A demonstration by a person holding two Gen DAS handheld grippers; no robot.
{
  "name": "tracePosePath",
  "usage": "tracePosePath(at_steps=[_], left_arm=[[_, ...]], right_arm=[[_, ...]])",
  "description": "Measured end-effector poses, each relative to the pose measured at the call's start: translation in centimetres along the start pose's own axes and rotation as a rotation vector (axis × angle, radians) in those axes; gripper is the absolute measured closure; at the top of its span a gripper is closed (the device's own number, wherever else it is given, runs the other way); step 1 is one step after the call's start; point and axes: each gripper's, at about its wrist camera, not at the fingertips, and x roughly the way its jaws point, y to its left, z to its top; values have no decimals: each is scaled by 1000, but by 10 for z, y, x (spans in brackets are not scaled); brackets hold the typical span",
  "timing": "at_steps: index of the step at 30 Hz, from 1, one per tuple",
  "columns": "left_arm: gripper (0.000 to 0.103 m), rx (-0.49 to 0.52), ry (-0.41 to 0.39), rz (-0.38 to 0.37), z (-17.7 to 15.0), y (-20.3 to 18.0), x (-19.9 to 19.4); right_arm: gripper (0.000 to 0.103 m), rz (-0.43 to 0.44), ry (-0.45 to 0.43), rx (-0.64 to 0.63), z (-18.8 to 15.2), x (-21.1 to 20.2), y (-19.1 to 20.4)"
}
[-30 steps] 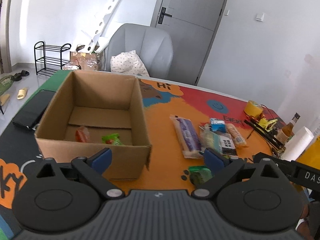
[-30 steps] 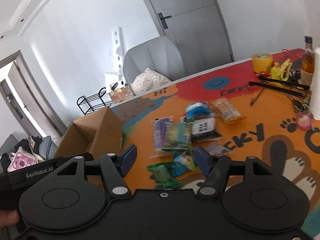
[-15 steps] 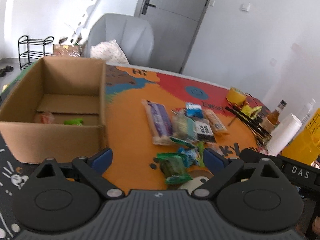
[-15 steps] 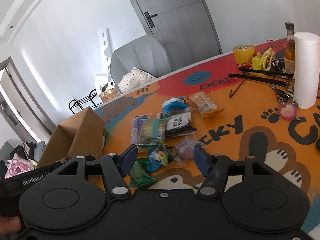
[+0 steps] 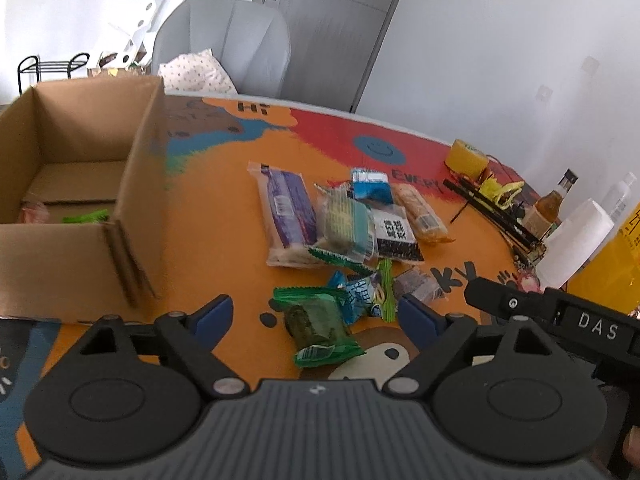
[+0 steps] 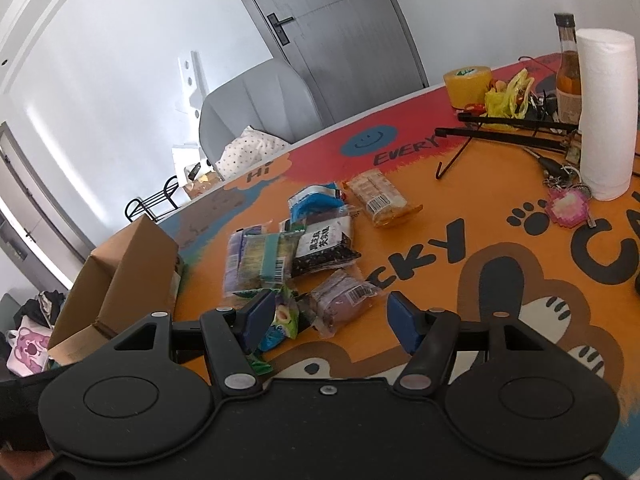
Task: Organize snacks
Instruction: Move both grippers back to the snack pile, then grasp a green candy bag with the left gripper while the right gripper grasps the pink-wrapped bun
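Several wrapped snacks lie in a heap on the orange mat. Nearest my left gripper (image 5: 316, 316) is a green packet (image 5: 318, 326), lying between its blue pads; the jaws are closing and do not touch it. A blue-green packet (image 5: 366, 294) lies just beyond. My right gripper (image 6: 332, 320) hangs open over a clear purple-brown packet (image 6: 344, 302), which sits between its fingers untouched. Further back lie a long purple pack (image 5: 286, 210), a black pack (image 6: 324, 246) and a biscuit pack (image 6: 378, 198). The cardboard box (image 5: 76, 208) at the left holds two snacks.
At the mat's right side stand a paper towel roll (image 6: 608, 116), a brown bottle (image 6: 568, 68), a yellow tape roll (image 6: 468, 80), black rods (image 6: 508, 132) and a pink keychain (image 6: 568, 208). A grey chair (image 5: 232, 48) stands behind the table. The right gripper's body (image 5: 560, 316) shows at the left view's lower right.
Both grippers have come down and forward toward the snack heap. In the left view the box has slid off to the left and the green packet now lies between narrower jaws.
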Motion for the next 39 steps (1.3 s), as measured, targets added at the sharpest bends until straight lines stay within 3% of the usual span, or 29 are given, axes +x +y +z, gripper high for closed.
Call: tracePosePath(at_steps=[11, 14, 16, 19, 29, 34, 39], left_arm=[[42, 2, 74, 14, -2, 0, 38], [52, 16, 75, 22, -3, -1, 41], [64, 22, 77, 25, -3, 0, 42], [71, 2, 82, 12, 0, 5, 42], [74, 18, 61, -7, 0, 3, 27], [74, 19, 29, -15, 2, 3, 9], [74, 21, -7, -24, 6, 3, -10]], right_arm=[[41, -21, 33, -19, 8, 34, -5], [41, -26, 40, -35, 9, 44, -2], [41, -35, 43, -48, 10, 50, 0], [40, -40, 48, -72, 10, 57, 5], [43, -67, 86, -130, -4, 63, 8], [63, -80, 86, -174, -10, 57, 11], [70, -81, 83, -154, -13, 49, 10]])
